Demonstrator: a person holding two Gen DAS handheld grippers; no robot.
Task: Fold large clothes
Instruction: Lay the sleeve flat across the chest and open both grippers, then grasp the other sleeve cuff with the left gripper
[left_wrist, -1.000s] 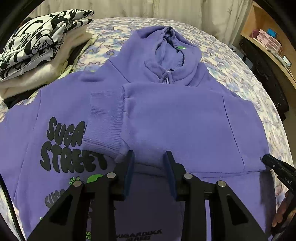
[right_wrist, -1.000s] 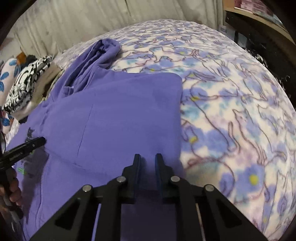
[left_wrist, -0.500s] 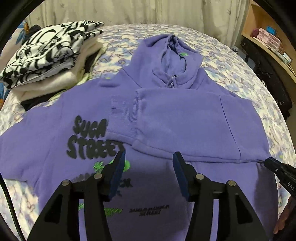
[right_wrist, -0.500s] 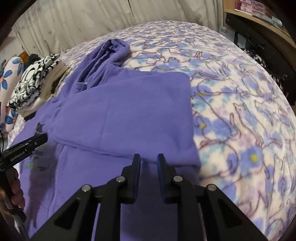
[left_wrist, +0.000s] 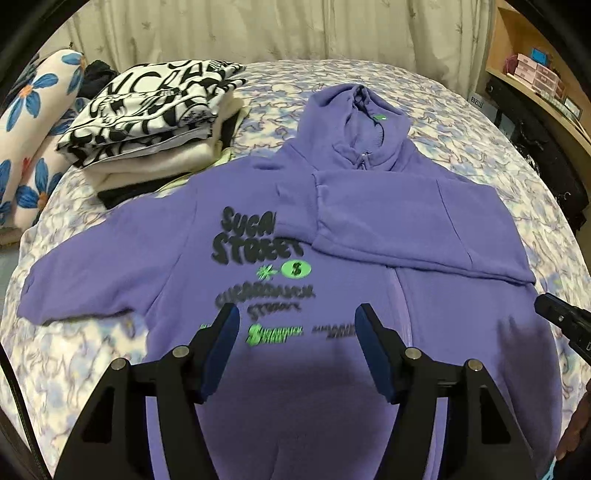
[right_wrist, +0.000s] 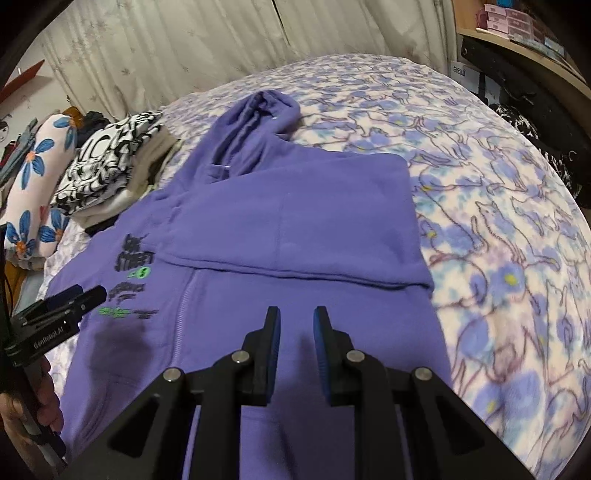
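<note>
Hoodie: a purple zip hoodie (left_wrist: 369, 387) lies face up on the bed, hood toward the curtain, hem toward the cameras.
Folded sleeve: one sleeve (left_wrist: 399, 225) is folded flat across the chest, its ribbed cuff (left_wrist: 293, 210) covering the end of the black lettering.
Other sleeve: the second sleeve (left_wrist: 107, 273) stretches out flat to the side, away from the body of the garment.
Print: black and green lettering (left_wrist: 266, 280) sits on the chest below the folded sleeve; motion blur smears the smaller lines.
Left claw: the left claw (left_wrist: 295, 325) hovers above the lower chest, jaws wide and opening, nothing pinched between the blue pads; only hoodie cloth shows behind the gap.
Right claw: the right claw (right_wrist: 296, 325) hangs over the hoodie below the folded sleeve's edge, jaws narrowly parted, no cloth caught between them.
Hand: fingers of the hand (right_wrist: 29, 398) gripping the left tool's handle show at the edge of the right wrist view.
Bed: the bedspread (right_wrist: 517, 229) has a blue and cream animal pattern.
Clothes stack: a pile of folded clothes (left_wrist: 147, 122), black-and-white print on top, sits near the hoodie's outstretched sleeve side.
Pillow: a pillow with blue flowers (left_wrist: 33, 122) lies just beyond the stack.
Curtain: a pale curtain (right_wrist: 184, 44) hangs behind the bed.
Shelf: a wooden shelf (left_wrist: 535, 85) holds pink boxes.
</note>
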